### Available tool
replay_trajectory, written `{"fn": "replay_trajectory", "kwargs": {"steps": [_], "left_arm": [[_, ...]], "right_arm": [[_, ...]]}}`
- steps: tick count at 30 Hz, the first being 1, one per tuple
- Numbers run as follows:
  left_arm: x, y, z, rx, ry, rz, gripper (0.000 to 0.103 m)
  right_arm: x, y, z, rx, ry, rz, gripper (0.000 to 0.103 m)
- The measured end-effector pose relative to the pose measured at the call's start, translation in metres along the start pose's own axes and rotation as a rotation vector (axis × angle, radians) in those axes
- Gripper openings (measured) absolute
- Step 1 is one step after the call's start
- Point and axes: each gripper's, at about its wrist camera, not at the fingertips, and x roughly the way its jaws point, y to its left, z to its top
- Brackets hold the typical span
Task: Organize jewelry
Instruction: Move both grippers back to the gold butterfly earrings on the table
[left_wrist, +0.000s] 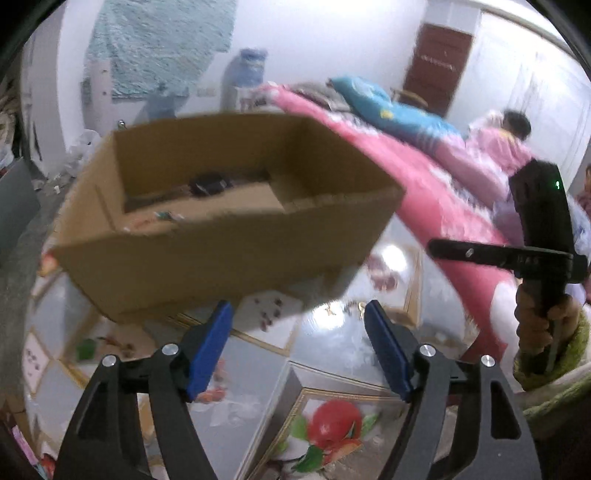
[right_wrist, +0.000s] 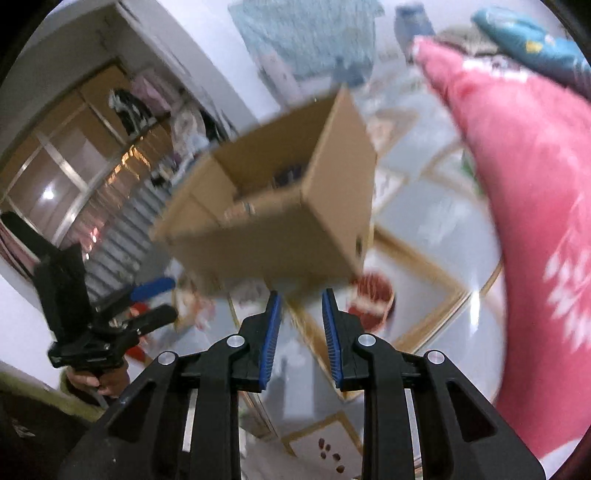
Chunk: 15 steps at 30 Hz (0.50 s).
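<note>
— Blue pads come first, right up close. On the left gripper (left_wrist: 299, 308) they sit far apart, with nothing between them.

— And the other one?

— Over on the right gripper (right_wrist: 301, 295) the pads are closer to each other, but a gap shows, and nothing is in it either. So both tools are empty.

— Where is the jewelry?

— Look at the cardboard box (left_wrist: 221, 210). It stands on the shiny tiled floor (left_wrist: 332, 354), just past the tips of both tools. Its top is open. Inside, near the back wall of the box, lies a dark thing (left_wrist: 208, 183). It might be a watch or a small case. The picture is too blurry, so I cannot tell.

— Anything else in the box?

— A few tiny bright bits (left_wrist: 168, 215) lie on the near ledge of the box. They could be small pieces of jewelry. I am only guessing.

— What is beside the box?

— A pink blanket (left_wrist: 417, 177) hangs to the right of the box, and someone in pink lies far behind it.

— So is the job nearly done?

— I think not. Nothing is held, and nothing looks sorted or lined up. My guess is that it is near the start, and the picking and placing is all left to do.
</note>
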Motion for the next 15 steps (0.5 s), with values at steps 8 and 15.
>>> {"fn": "replay_trajectory", "kwargs": {"steps": [8, 15], "left_arm": [[0.061, -0.028, -0.008, 0.198, 0.075, 0.023, 0.045], [0.091, -0.036, -0.008, 0.292, 0.134, 0.015, 0.033]], "right_arm": [[0.04, -0.002, -0.018, 0.023, 0.084, 0.025, 0.022], [0.045, -0.009, -0.02, 0.045, 0.096, 0.032, 0.022]]}}
